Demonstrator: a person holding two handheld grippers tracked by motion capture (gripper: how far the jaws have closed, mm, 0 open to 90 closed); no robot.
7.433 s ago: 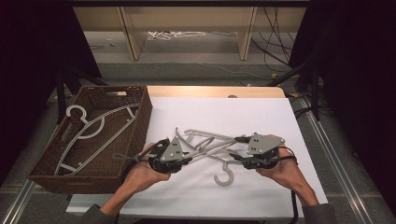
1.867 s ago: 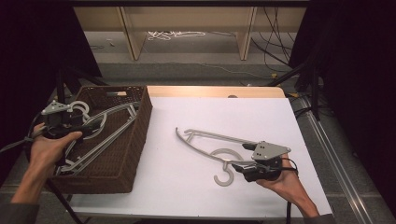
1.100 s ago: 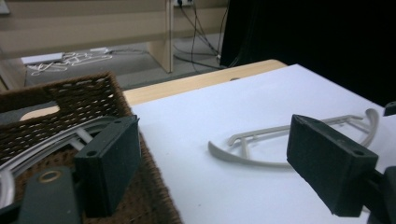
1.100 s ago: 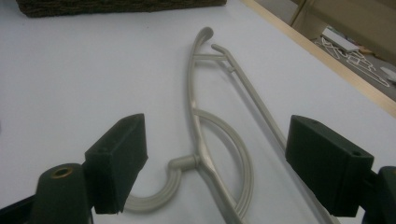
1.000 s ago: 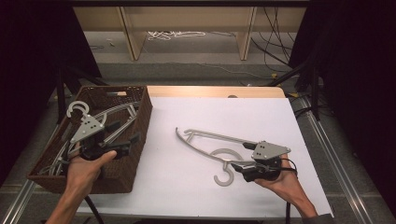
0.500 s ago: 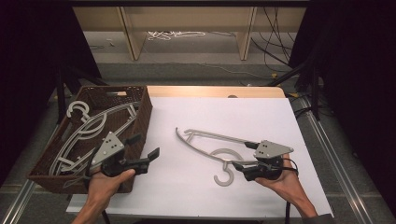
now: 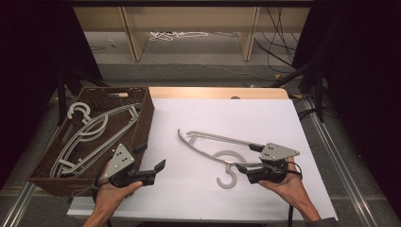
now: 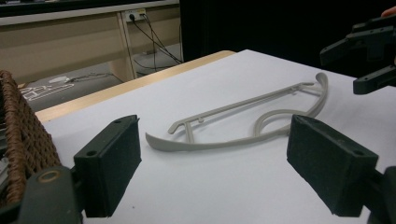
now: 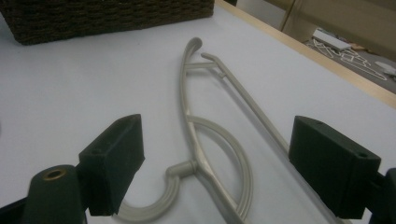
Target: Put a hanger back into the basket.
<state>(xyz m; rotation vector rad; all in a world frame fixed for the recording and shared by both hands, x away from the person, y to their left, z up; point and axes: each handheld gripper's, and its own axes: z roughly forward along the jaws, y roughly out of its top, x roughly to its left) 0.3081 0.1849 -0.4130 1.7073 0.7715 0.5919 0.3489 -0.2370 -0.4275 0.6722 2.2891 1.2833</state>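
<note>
A grey hanger [image 7: 222,153] lies flat on the white bench [image 7: 198,118], its long arm running from the middle of the sheet toward the right gripper [image 7: 248,160], its hook [image 7: 226,178] curling toward the near edge. The right gripper has its fingers spread wide, one on each side of the hanger's near end, not touching it; in the right gripper view the hanger [image 9: 219,140] runs up between the two black pads [image 9: 116,158]. The left gripper [image 7: 149,161] hangs over the bench just beside the basket [image 7: 142,120], well apart from the hanger, fingers spread and holding nothing. In the left gripper view the hanger [image 8: 243,123] lies ahead between the open pads [image 8: 109,161], with the right gripper [image 8: 369,51] beyond it. More hangers [image 7: 94,135] lie in the wicker basket at the bench's left side.
</note>
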